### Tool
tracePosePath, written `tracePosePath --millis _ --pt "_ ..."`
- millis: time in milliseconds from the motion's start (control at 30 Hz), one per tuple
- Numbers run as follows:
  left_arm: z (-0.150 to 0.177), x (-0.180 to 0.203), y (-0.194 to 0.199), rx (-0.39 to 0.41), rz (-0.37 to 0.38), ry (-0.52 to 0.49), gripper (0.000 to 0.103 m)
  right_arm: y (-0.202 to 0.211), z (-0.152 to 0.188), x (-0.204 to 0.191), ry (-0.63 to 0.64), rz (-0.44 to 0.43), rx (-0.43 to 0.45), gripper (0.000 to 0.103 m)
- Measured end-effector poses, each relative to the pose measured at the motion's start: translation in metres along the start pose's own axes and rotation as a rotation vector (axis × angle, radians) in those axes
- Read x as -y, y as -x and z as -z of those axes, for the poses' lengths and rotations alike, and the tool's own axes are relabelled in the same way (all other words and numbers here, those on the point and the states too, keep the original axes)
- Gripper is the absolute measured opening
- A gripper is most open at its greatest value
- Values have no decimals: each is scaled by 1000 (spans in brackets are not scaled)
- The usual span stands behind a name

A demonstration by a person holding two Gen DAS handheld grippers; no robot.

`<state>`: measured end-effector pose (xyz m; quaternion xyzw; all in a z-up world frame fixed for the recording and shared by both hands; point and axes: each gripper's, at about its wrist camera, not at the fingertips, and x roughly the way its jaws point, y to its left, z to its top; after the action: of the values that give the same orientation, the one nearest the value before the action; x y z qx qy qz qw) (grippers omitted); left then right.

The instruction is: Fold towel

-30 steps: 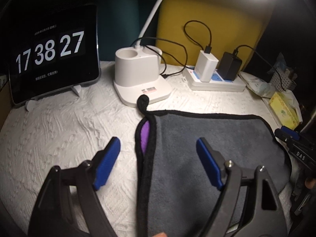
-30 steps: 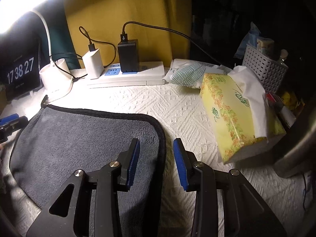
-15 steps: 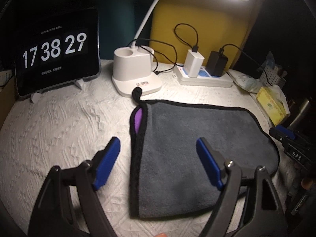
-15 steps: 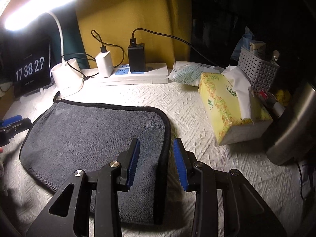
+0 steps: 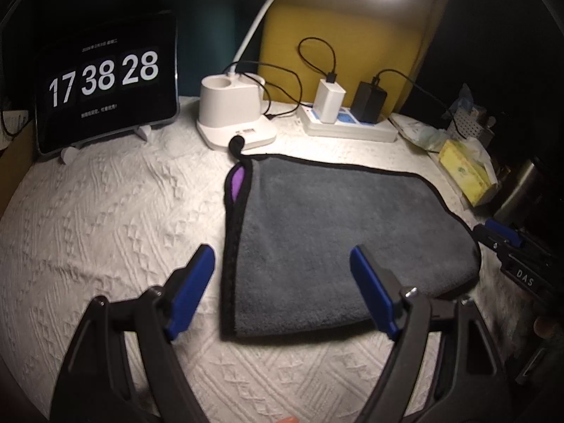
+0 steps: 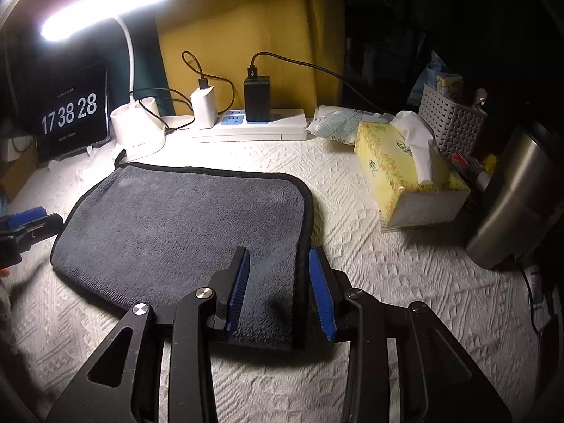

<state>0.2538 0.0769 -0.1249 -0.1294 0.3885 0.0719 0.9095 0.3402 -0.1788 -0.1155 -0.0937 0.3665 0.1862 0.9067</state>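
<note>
A grey towel [image 5: 338, 232] with black trim lies folded flat on the white textured cloth, a strip of its purple underside [image 5: 238, 183] showing at the left edge. It also shows in the right wrist view [image 6: 183, 225]. My left gripper [image 5: 282, 289] is open wide and empty, raised above the towel's near left corner. My right gripper [image 6: 278, 289] is partly open and empty, its jaws astride the towel's right trimmed edge from above. The right gripper's tip shows at the left view's right edge [image 5: 507, 243].
At the back stand a clock tablet [image 5: 102, 88], a white lamp base [image 5: 232, 116] and a power strip with chargers [image 5: 349, 123]. A yellow tissue box [image 6: 405, 172], a white basket [image 6: 451, 120] and a steel container [image 6: 511, 197] stand to the right.
Both grippers have pulled back and up from the towel, so more of it shows. The towel lies still. The jaws have kept the same opening.
</note>
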Motion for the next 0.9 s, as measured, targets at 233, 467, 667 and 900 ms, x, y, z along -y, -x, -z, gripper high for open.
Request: tracePosePath --millis 233,467,667,900 --pt "10 3 14 9 15 3 80 16 8 -6 6 1 8 37" --pt "21 7 28 17 23 2 80 33 14 -13 14 0 20 37" --pt "29 9 42 24 33 -3 80 46 20 -17 13 0 32 37" --pt "40 13 54 29 47 -9 80 60 27 -22 21 1 42 37"
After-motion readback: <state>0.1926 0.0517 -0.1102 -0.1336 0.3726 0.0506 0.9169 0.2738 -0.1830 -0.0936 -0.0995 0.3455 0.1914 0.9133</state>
